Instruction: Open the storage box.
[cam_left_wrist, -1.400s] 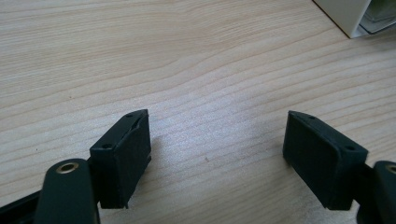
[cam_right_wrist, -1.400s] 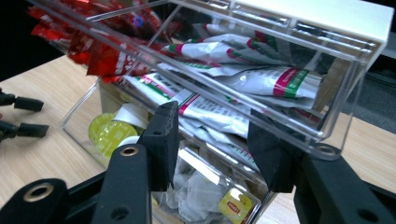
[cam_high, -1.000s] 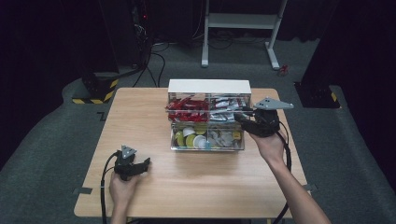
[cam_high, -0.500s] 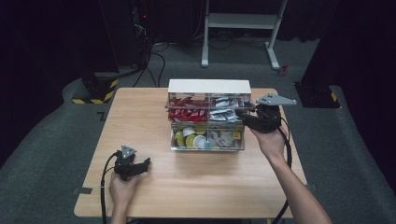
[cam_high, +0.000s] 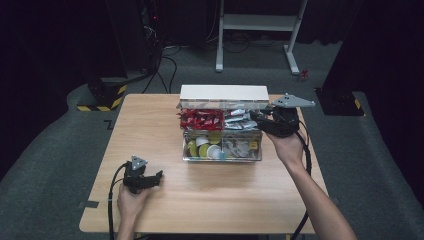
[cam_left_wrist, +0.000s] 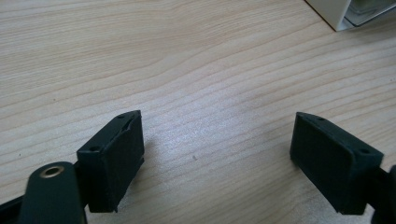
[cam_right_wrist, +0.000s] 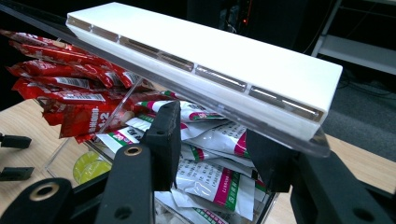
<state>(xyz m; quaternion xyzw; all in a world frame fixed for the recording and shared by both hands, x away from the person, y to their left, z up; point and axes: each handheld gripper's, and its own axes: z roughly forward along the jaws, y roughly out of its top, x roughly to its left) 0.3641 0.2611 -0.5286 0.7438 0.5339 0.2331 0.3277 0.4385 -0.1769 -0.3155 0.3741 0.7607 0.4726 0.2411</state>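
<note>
A clear compartment box (cam_high: 222, 159) stands mid-table with its white lid (cam_high: 222, 93) (cam_right_wrist: 210, 51) tilted up. It holds red packets (cam_high: 200, 119) (cam_right_wrist: 60, 88), white and silver packets (cam_high: 237, 120) (cam_right_wrist: 210, 177) and round capsules (cam_high: 205, 147). My right gripper (cam_high: 256, 119) (cam_right_wrist: 212, 140) reaches in from the box's right rear corner, under the lid. Its jaws are drawn in on either side of the white packets; I cannot tell whether they pinch one. My left gripper (cam_high: 150, 179) (cam_left_wrist: 217, 135) rests open near the front left of the table (cam_left_wrist: 187, 56), nothing between its jaws.
Bare wood lies in front of the box and on both sides. Dark floor surrounds the table, with a white metal frame (cam_high: 260, 25) behind it and a yellow-black striped base (cam_high: 100, 97) at back left. A cable (cam_high: 304, 150) trails from the right gripper along the forearm.
The right gripper has crept slightly upward at the box's right rear corner. The left gripper has stayed in place.
</note>
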